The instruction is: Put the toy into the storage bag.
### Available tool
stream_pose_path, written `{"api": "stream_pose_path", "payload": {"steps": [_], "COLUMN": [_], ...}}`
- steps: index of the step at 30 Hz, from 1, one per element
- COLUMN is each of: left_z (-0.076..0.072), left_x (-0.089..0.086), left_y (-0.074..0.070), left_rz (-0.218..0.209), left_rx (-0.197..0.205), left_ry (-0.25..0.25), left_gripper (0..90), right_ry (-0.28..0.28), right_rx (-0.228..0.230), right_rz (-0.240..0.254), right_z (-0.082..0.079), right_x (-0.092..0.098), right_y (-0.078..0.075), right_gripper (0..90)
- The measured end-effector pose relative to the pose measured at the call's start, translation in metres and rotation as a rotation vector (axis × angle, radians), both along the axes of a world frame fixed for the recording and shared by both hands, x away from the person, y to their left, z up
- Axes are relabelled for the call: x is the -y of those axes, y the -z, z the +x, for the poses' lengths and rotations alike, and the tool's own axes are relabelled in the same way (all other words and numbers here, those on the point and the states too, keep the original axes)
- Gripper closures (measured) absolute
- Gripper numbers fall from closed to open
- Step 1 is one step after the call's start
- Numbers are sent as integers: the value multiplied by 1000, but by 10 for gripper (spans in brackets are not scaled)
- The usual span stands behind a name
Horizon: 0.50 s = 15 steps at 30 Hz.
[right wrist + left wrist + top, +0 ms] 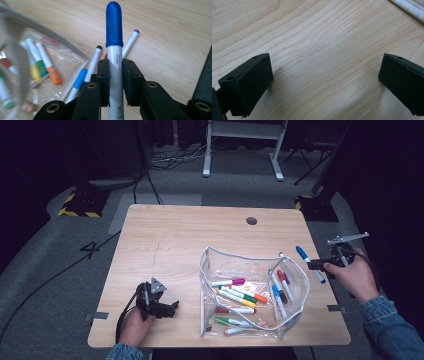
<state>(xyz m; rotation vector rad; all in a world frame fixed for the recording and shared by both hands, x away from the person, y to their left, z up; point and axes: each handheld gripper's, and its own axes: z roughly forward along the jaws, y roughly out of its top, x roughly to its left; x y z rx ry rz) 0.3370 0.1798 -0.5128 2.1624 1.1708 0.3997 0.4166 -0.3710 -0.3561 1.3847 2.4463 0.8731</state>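
Blue-capped white marker (114, 50) sits clamped between the two black jaws of my right hand-held gripper (115, 72), its cap pointing away from me; in the high view I hold this one marker (309, 263) above the right edge of the light wooden tabletop (175, 240), just beside the clear plastic zip pouch (250, 292). Two loose markers lie near it on the wood, one tipped purple (130, 42), one tipped black (94, 62). Inside the single open pouch I count roughly a dozen coloured markers, some overlapping, so I cannot be exact. My left hand-held gripper (159, 302) rests low at the tabletop's left front, jaws spread wide with nothing between them.
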Motion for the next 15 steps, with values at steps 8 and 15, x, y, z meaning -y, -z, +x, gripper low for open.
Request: {"api": "stream_pose_path", "payload": {"steps": [8,15], "left_z": [0,0], "left_x": [0,0], "left_y": [0,0], "left_rz": [-1,1], "left_rx": [-1,1], "left_ry": [0,0], "left_gripper": [0,0], "right_ry": [-157,-274], "right_rx": [60,93], "right_rz": [8,1], "right_z": [-28,-47], "right_x": [-28,-58], "right_y": [-52,-84], "right_gripper": [771,771]}}
